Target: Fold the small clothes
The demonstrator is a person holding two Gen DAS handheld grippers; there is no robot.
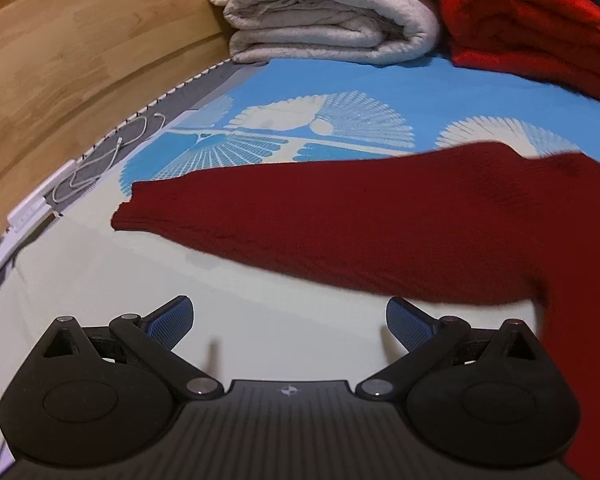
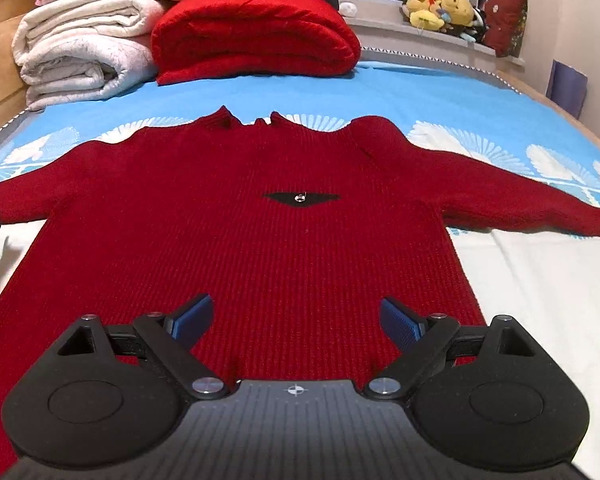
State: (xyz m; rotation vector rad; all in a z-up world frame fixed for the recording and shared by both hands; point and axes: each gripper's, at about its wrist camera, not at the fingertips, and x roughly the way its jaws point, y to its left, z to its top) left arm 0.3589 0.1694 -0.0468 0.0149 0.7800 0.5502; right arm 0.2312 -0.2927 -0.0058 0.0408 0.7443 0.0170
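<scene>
The dark red sweater [image 2: 260,232] lies flat, front up, filling mid-frame on the blue patterned sheet [image 2: 440,92], both sleeves spread. The right gripper [image 2: 296,320] hangs over its hem, jaws wide, empty. The left gripper [image 1: 288,320], equally wide and empty, faces 1 sleeve [image 1: 300,216]; its cuff looks slightly blurred.

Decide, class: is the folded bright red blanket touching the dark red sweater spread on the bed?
Apart. The right wrist view shows a strip of blue sheet between the folded bright red blanket and the dark red sweater.
</scene>
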